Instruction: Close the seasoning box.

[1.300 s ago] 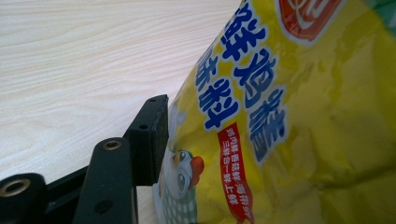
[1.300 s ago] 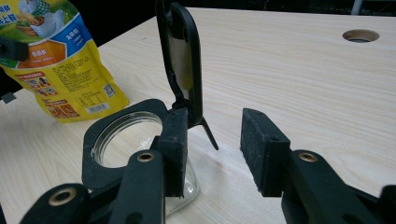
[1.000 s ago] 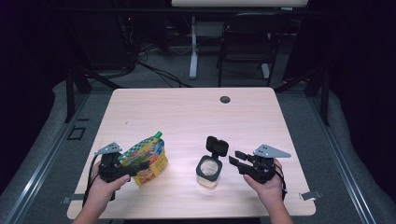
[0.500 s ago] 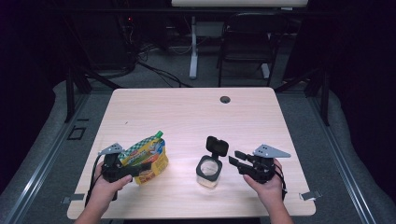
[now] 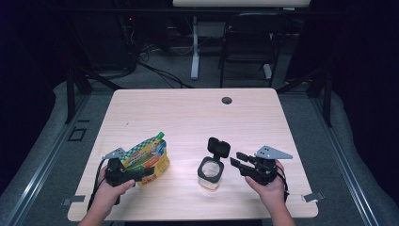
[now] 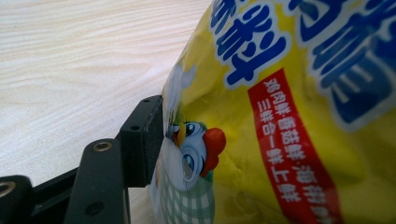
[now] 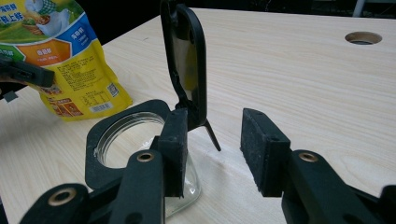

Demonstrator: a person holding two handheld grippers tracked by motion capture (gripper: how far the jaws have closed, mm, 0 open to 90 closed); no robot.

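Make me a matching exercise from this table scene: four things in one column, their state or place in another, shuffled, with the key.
Things:
1. yellow pouch
2. glass jar
3. jar lid
4. table hole

States or places:
A. flipped up on its hinge
B. near the far edge of the table
C. open-mouthed, beside the right gripper
D. between the jaws of the left gripper

Pairs: 1-D, 2-C, 3-A, 4-B

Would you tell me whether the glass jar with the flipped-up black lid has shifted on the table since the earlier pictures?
No. The glass jar stands at the same spot relative to the table's cable hole and near edge.
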